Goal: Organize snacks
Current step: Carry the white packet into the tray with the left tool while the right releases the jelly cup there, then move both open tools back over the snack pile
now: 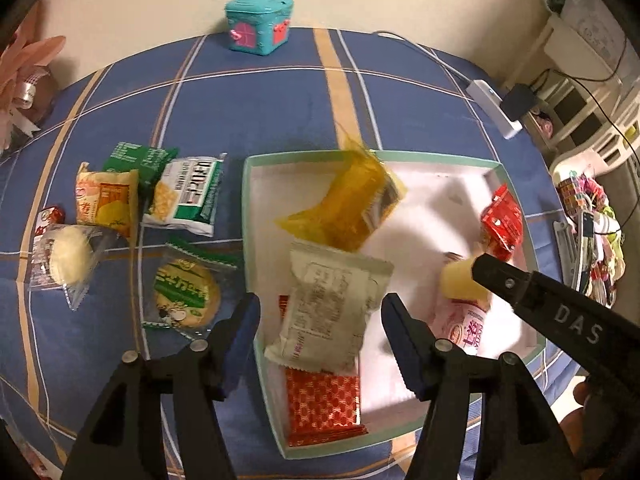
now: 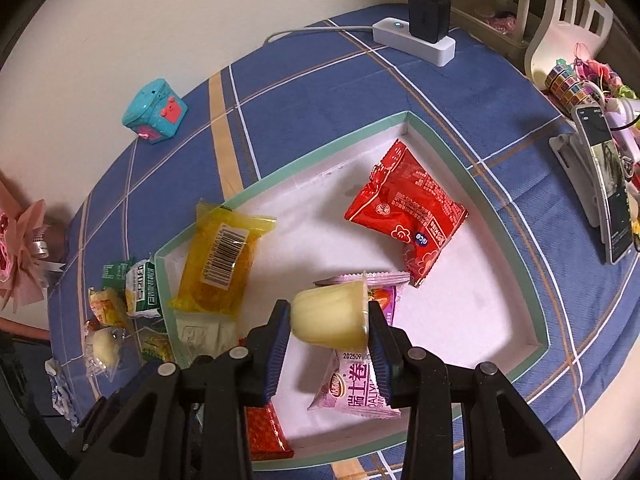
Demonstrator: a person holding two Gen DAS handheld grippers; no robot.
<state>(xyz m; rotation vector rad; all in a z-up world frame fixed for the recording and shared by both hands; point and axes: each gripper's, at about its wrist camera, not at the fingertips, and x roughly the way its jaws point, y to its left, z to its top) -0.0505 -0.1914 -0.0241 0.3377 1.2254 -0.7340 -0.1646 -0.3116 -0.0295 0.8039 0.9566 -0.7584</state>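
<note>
The left gripper (image 1: 320,340) stands wide open over the near left edge of the box (image 1: 516,184), nothing between its fingers. Below it a beige pack (image 1: 332,312) lies on a red wafer pack (image 1: 324,404) by that edge, and a yellow pack (image 1: 352,204) — blurred — sits toward the far left corner. The right gripper (image 2: 330,334) is closed on a jelly cup (image 2: 332,316), tilted on its side, above a pink pack (image 2: 356,384) near the box's near edge. A red bag (image 2: 404,208) lies toward the far right corner. On the tablecloth (image 1: 280,112) left of the box lie more snacks — a green cracker pack (image 1: 188,196), a round biscuit (image 1: 186,292), a white bun (image 1: 70,256).
</note>
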